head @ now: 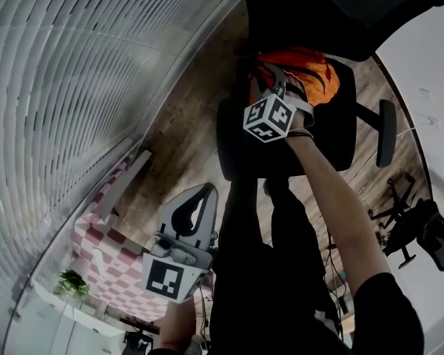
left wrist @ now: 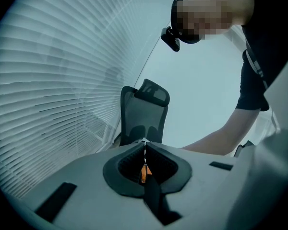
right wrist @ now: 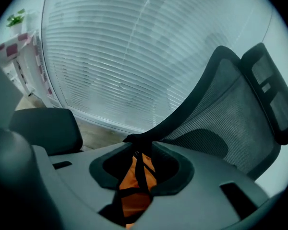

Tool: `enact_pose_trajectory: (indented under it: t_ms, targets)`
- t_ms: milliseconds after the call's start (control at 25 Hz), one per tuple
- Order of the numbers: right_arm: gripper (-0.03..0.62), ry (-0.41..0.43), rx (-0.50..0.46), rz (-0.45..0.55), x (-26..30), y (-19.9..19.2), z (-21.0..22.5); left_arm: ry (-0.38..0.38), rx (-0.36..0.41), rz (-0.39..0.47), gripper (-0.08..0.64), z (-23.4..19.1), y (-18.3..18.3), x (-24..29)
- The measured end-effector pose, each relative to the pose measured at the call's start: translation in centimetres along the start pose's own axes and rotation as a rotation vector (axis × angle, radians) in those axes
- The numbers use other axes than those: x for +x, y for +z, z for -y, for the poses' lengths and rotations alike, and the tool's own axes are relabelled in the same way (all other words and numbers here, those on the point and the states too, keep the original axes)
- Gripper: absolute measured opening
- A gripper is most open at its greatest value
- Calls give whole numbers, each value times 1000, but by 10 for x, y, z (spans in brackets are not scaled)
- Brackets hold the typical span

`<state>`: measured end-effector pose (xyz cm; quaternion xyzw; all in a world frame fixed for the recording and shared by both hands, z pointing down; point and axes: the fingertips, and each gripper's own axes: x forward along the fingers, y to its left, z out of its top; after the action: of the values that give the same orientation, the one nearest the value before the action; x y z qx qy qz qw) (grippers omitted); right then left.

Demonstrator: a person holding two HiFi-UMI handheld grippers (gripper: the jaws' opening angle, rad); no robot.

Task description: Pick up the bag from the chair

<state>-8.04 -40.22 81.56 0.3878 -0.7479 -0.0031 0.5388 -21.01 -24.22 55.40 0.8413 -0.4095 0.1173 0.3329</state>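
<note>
Running down the left side, white slatted blinds (head: 74, 87) cover the wall, and below them in the lower left corner stands a pink and white chequered surface (head: 111, 265) with a small green plant (head: 72, 282) at its near edge. Just to its right the left gripper (left wrist: 144, 142) hangs over the wooden floor (head: 185, 124), well apart from the chair. Its jaws are pressed together at the tips; a thin orange sliver shows in the hollow behind them, too small to identify. Further right is the black office chair, its seat (head: 333, 139) dark and bare at the front edge. The right gripper (right wrist: 140, 142) is over the seat's rear edge, jaws pinching a black strap (right wrist: 140, 171) of the orange bag (head: 311, 69), which is bunched at that rear edge just beside the mesh backrest (right wrist: 230, 114). An armrest (head: 386, 132) stands off the seat's right edge, and a second dark chair (head: 429, 235) stands at the far right.
</note>
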Motion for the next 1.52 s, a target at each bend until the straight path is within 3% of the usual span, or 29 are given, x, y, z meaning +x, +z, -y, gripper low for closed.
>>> enact_pose_trajectory:
  t_ms: [320, 640, 920, 1160, 1520]
  targets:
    - [37, -55, -7, -4, -3, 0, 6, -2, 4, 5, 34, 1, 1, -1]
    - [25, -87, 44, 35, -40, 5, 24, -35, 35, 27, 34, 20, 17, -2]
    - [25, -133, 228, 36, -89, -10, 50, -70, 86, 47, 34, 51, 39, -4]
    - [23, -153, 295, 22, -130, -47, 69, -118, 174, 38, 34, 80, 47, -5]
    - [23, -176, 465, 68, -189, -86, 108, -162, 198, 73, 34, 141, 67, -4]
